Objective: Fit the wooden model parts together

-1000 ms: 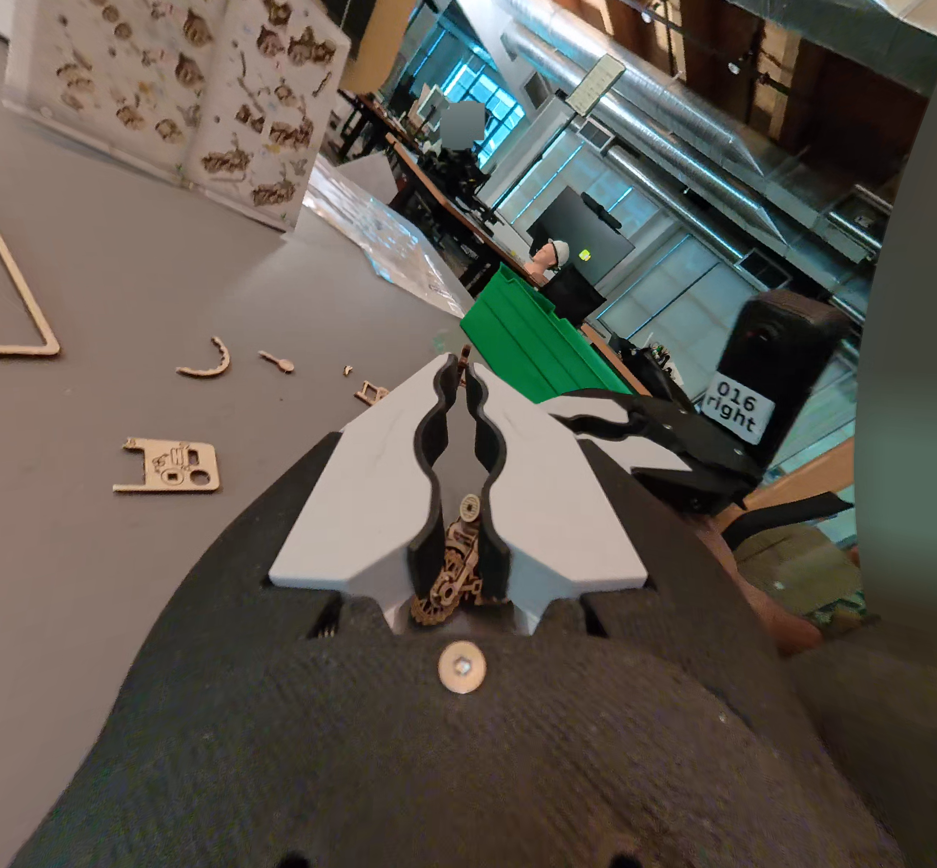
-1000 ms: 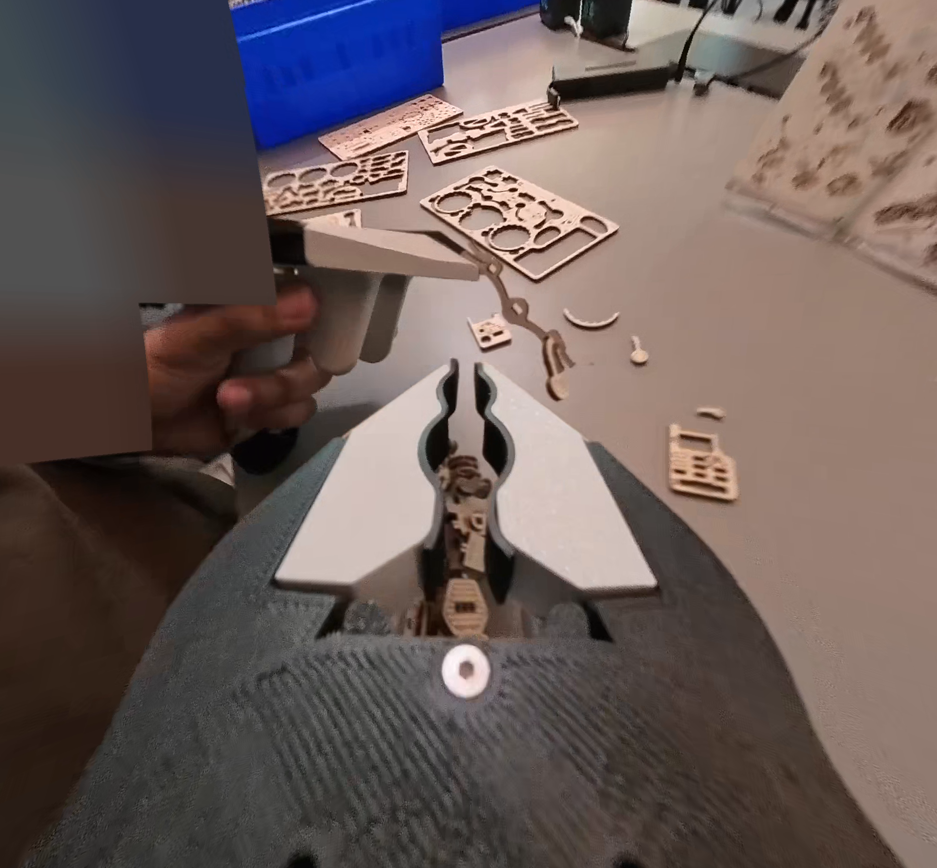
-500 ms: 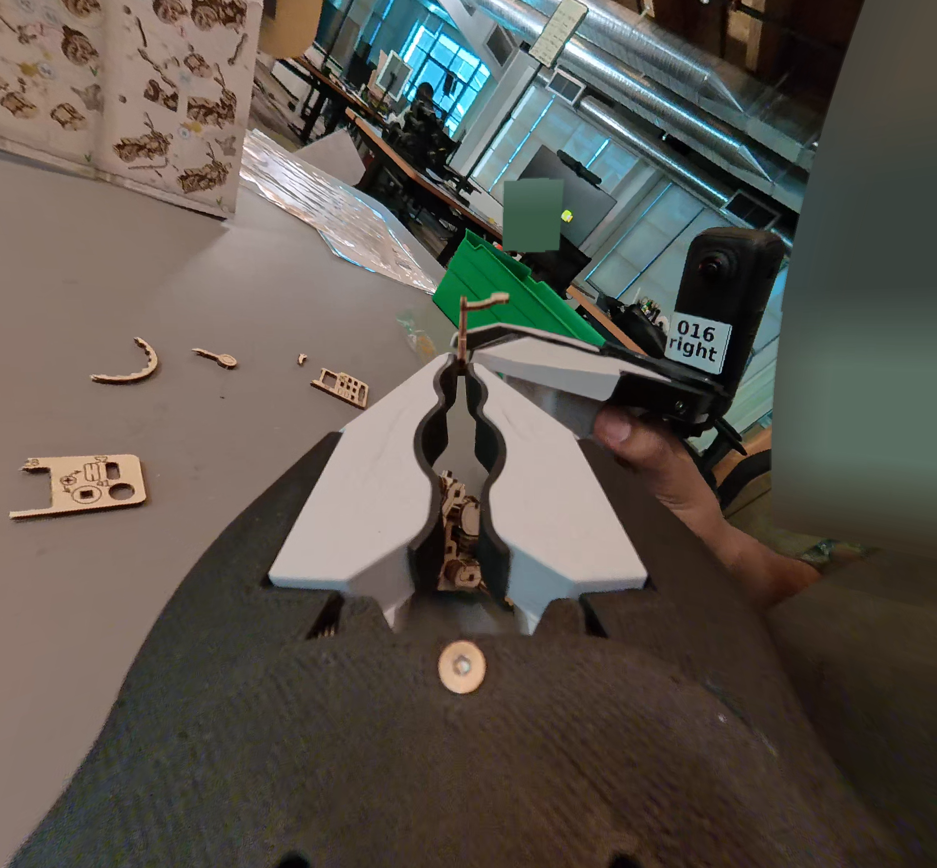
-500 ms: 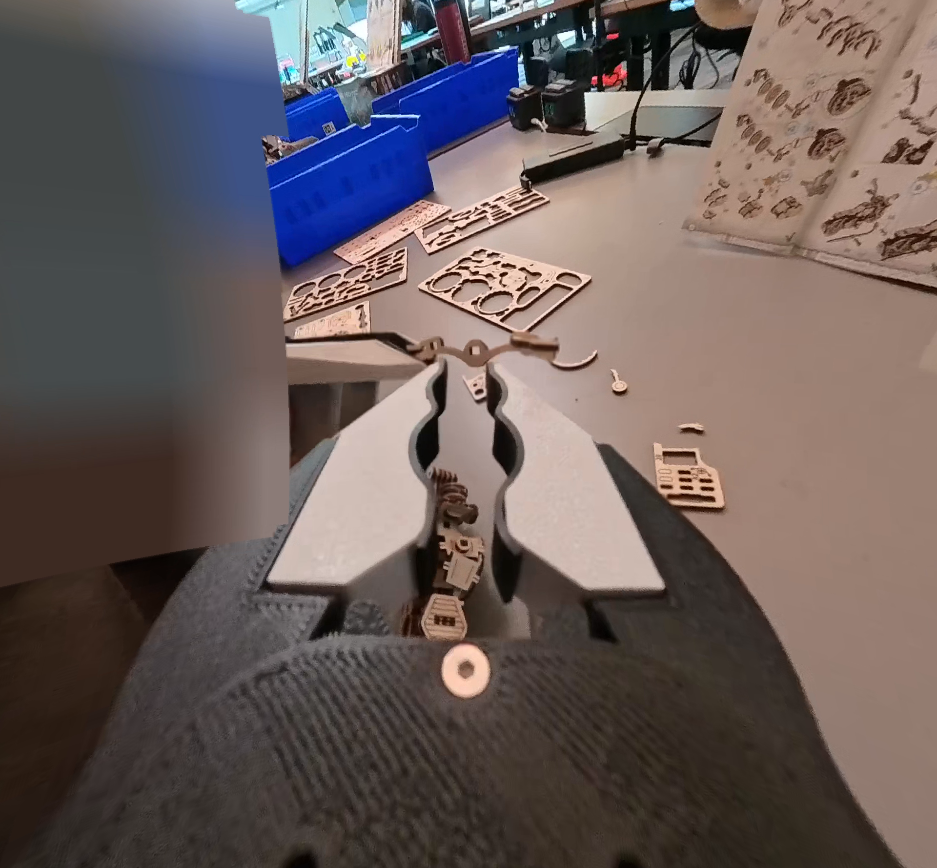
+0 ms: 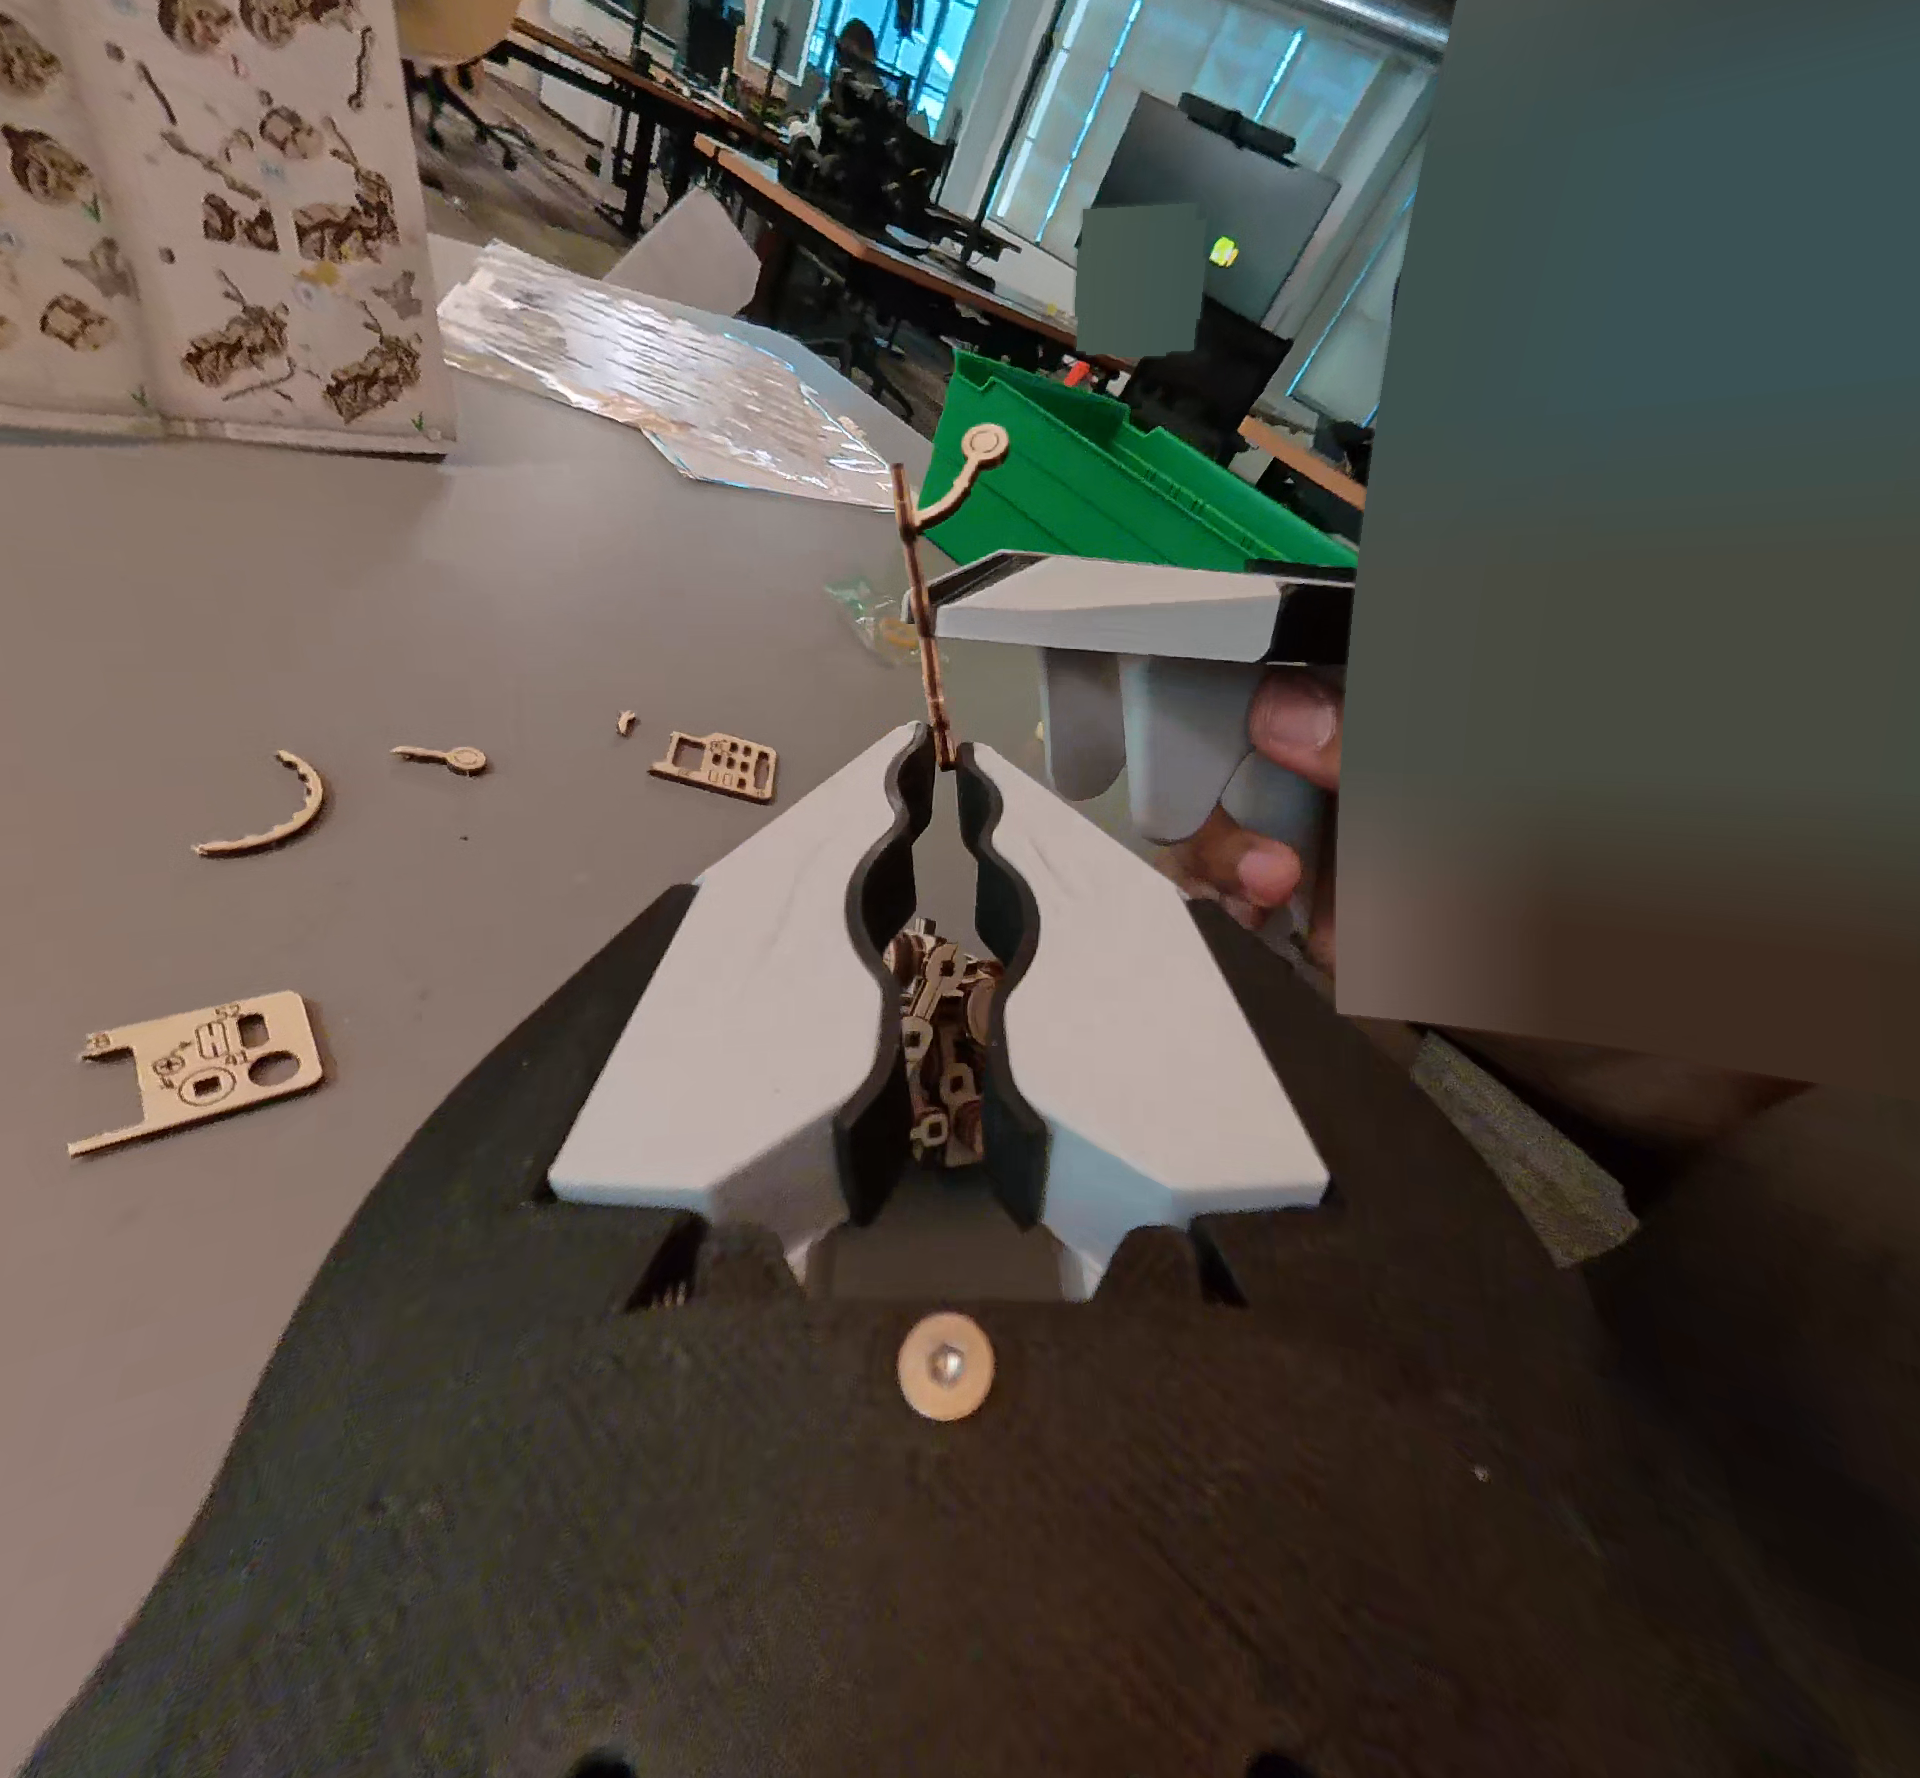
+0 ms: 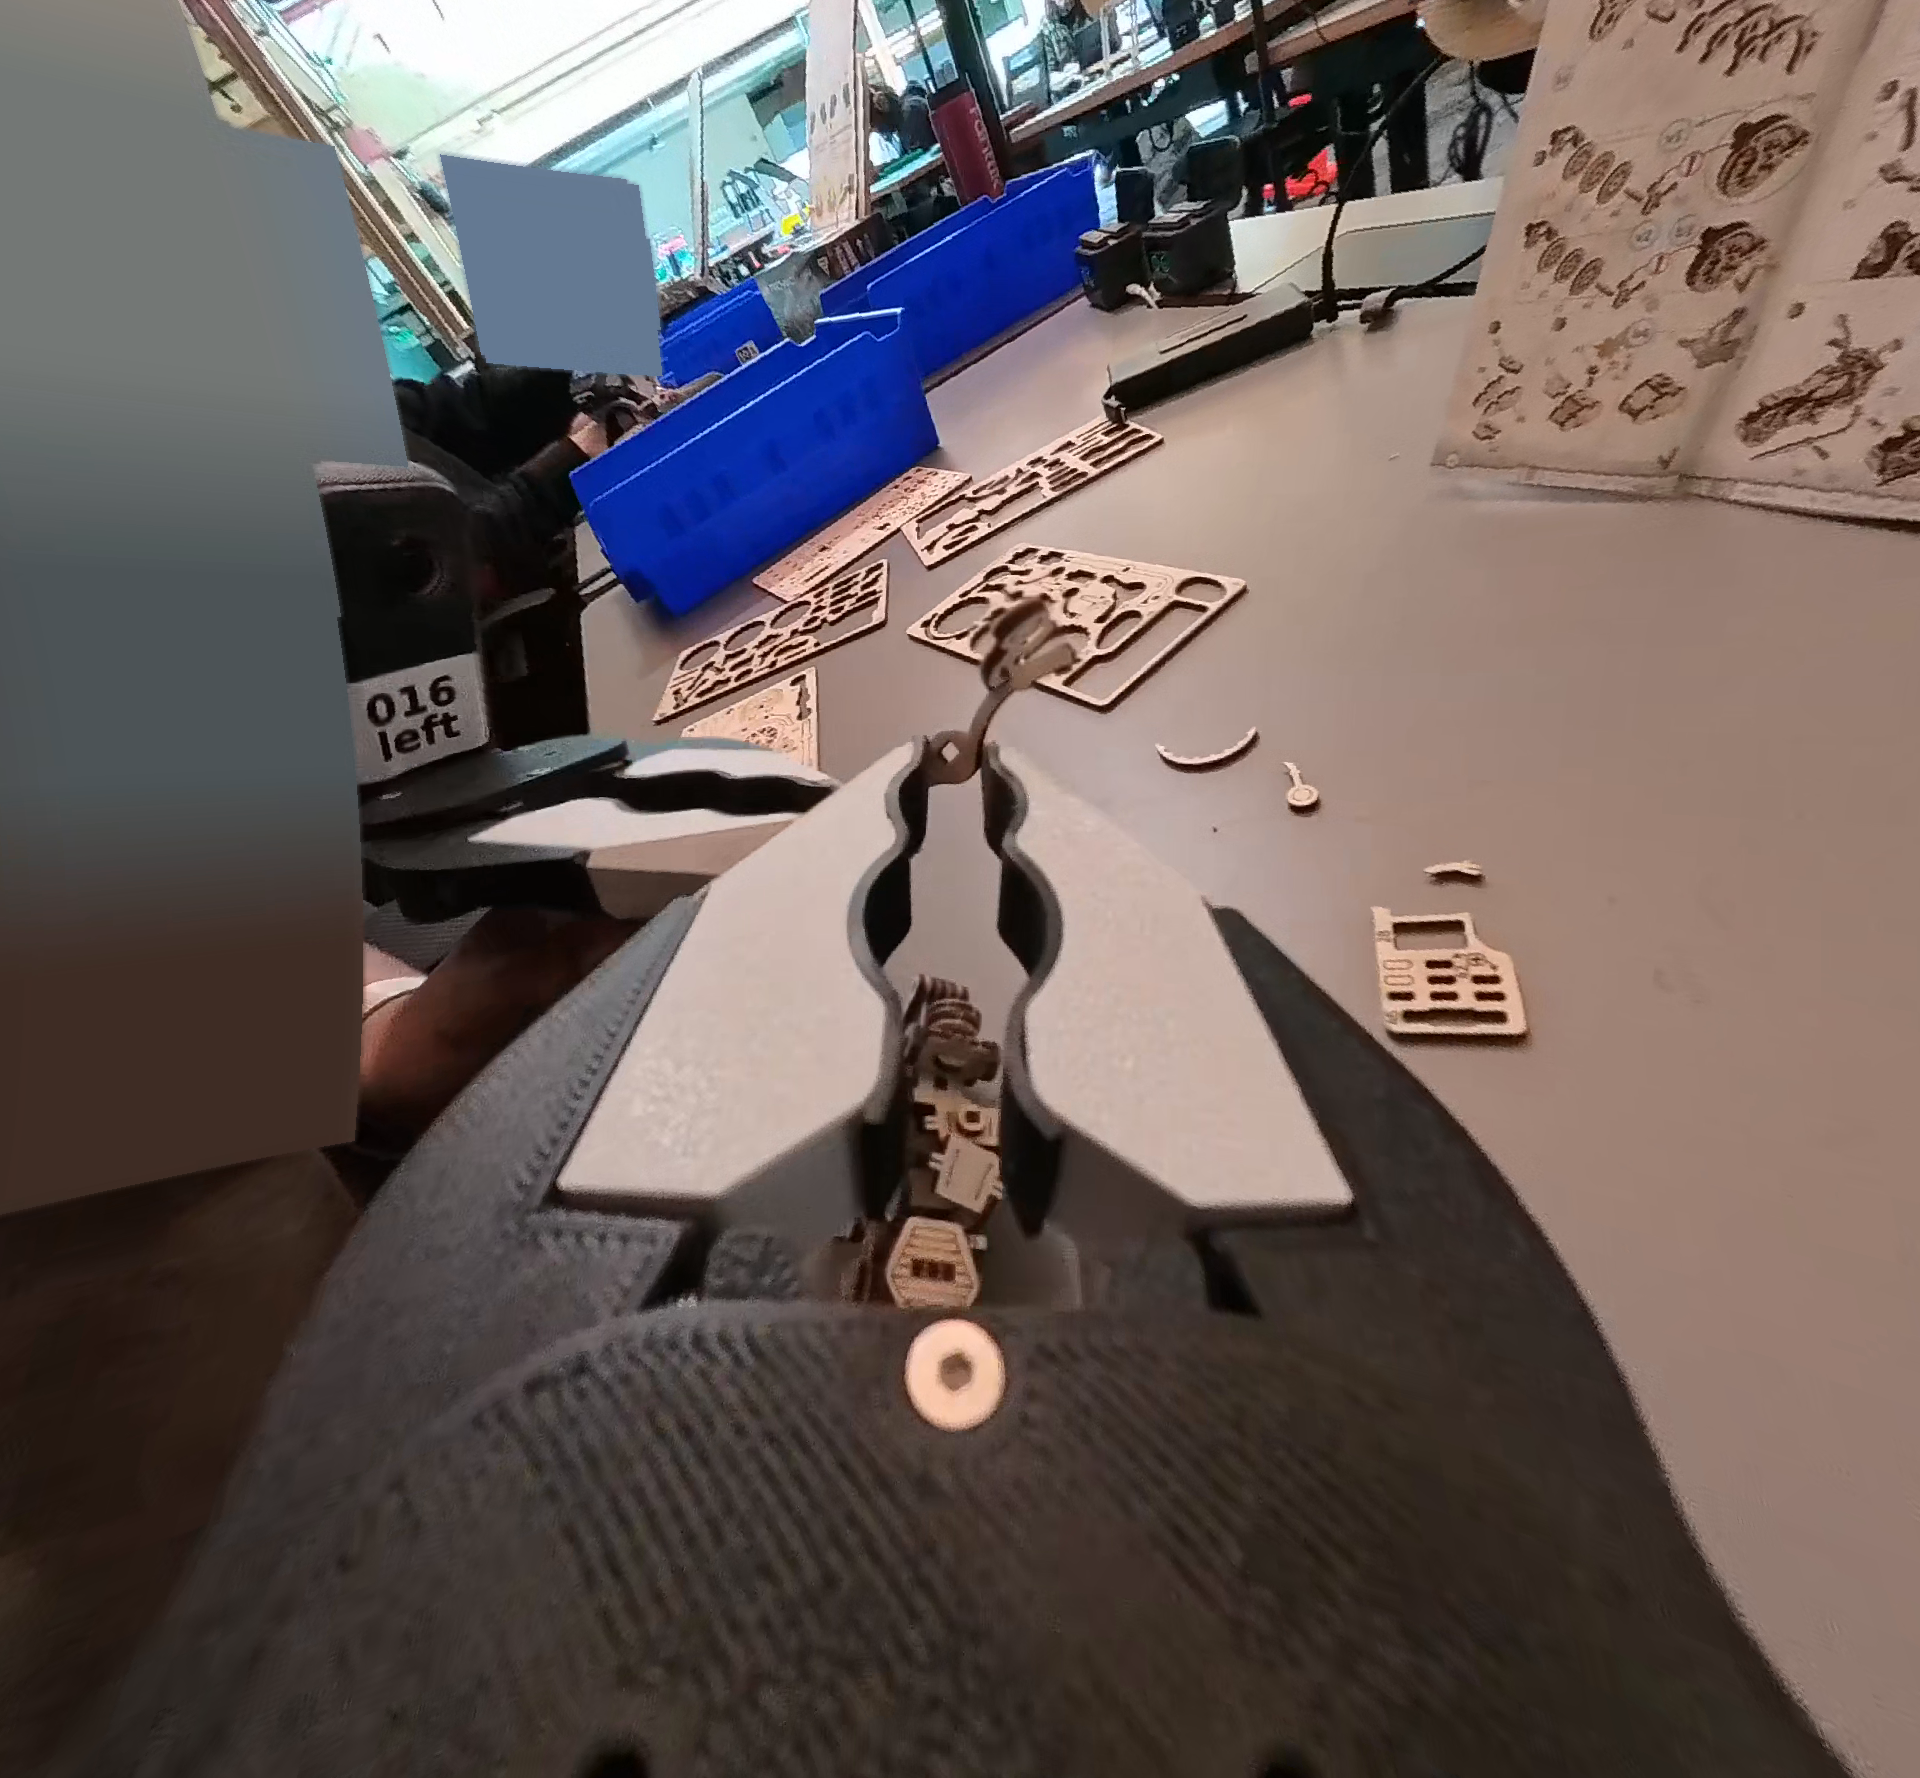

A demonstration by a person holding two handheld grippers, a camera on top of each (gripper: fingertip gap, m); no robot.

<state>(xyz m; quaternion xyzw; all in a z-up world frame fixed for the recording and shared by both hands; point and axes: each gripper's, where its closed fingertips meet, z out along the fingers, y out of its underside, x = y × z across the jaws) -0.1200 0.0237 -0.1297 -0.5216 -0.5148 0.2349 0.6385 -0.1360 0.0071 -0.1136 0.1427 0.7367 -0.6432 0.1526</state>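
I have both grippers pinched nearly shut on one thin wooden strip (image 5: 928,658): my left gripper (image 5: 943,760) holds its bottom end, my right gripper (image 6: 956,760) its middle. Twisting against each other could, I judge, snap it. Beyond the strip lie five loose parts, then four cut-out sheets (image 6: 1075,622).

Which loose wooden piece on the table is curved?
The toothed arc, lying flat and farthest left in the row of small pieces in the left wrist view. The pin beside it is straight with a round head; the grid plate is rectangular.
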